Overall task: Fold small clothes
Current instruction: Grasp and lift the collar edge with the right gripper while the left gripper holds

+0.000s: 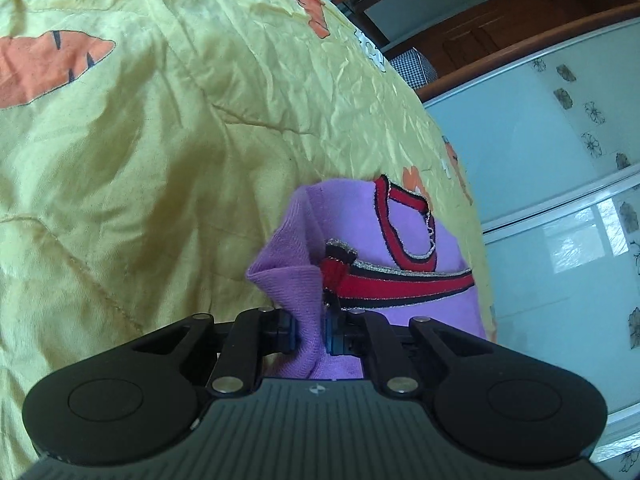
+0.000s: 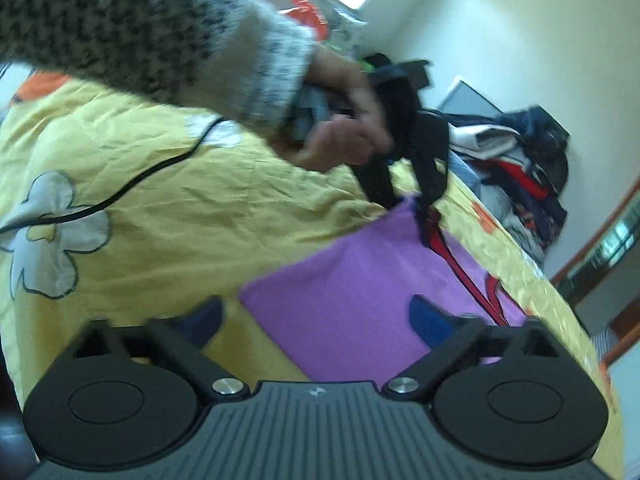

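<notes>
the purple top [image 2: 352, 300] lies on the yellow quilt [image 1: 160, 160] near its edge. the left gripper [image 1: 311, 332] pinches a raised corner by the red trim; the right gripper [image 2: 316, 320] hovers wide open above the cloth. mid-fold, i judge: next, carry that corner across and lay it flat.

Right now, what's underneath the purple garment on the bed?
The purple garment lies on the yellow quilt, one corner lifted by the left gripper. The right gripper hovers open above it. Anything beneath its flat middle is covered.
</notes>
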`<state>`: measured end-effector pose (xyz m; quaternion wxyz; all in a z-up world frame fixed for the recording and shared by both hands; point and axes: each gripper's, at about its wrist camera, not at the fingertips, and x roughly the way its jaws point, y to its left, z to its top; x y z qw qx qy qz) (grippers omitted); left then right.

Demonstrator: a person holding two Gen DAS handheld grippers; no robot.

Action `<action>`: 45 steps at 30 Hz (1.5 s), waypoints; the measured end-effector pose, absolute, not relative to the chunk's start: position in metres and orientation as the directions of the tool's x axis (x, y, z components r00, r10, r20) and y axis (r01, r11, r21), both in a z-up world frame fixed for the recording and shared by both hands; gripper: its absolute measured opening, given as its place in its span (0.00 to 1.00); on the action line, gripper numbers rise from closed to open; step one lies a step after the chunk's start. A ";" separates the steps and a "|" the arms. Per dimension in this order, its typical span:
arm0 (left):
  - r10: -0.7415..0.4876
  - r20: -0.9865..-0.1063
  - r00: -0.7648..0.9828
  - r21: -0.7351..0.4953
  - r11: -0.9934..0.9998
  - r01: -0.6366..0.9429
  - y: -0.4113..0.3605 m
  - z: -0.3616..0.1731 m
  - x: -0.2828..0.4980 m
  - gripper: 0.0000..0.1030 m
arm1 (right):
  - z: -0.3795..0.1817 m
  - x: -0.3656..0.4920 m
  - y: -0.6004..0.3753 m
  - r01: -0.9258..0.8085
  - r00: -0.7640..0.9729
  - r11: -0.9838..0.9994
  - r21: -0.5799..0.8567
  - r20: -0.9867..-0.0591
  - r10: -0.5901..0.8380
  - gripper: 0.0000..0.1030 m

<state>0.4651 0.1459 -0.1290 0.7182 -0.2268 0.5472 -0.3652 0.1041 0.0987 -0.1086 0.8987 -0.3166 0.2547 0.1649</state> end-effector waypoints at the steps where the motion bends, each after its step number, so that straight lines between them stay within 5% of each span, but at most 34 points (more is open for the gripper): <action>1: -0.774 -0.619 0.132 -0.731 0.630 0.262 0.147 -0.130 0.466 0.12 | -0.114 0.107 0.104 -0.461 0.812 0.725 -0.512 -0.573 0.111 0.42; 11: -0.789 -0.600 0.132 -0.759 0.614 0.219 0.154 -0.141 0.468 0.13 | -0.133 0.094 0.122 -0.448 0.868 0.550 -0.705 -0.490 0.079 0.44; 13: -0.787 -0.600 0.140 -0.756 0.616 0.222 0.154 -0.141 0.467 0.12 | -0.135 0.101 0.124 -0.459 0.860 0.556 -0.693 -0.504 0.082 0.31; 14: -0.788 -0.598 0.146 -0.756 0.616 0.223 0.155 -0.140 0.466 0.12 | -0.133 0.105 0.122 -0.483 0.837 0.576 -0.660 -0.540 0.083 0.06; 21: -0.802 -0.567 0.185 -0.773 0.597 0.217 0.158 -0.124 0.457 0.11 | -0.085 0.125 0.065 -0.460 0.793 0.841 -0.284 -0.558 0.245 0.05; 24: -0.805 -0.560 0.193 -0.769 0.593 0.240 0.147 -0.104 0.453 0.11 | -0.064 0.127 0.033 -0.390 0.836 0.891 -0.230 -0.494 0.238 0.05; 34: -0.781 -0.597 0.183 -0.719 0.622 0.308 0.038 -0.050 0.450 0.11 | -0.044 0.109 -0.080 -0.144 0.922 0.972 -0.187 -0.383 0.063 0.05; 45: -0.754 -0.653 0.072 -0.685 0.629 0.369 -0.152 -0.067 0.431 0.08 | -0.057 0.067 -0.233 0.100 0.918 0.985 0.144 -0.394 -0.035 0.04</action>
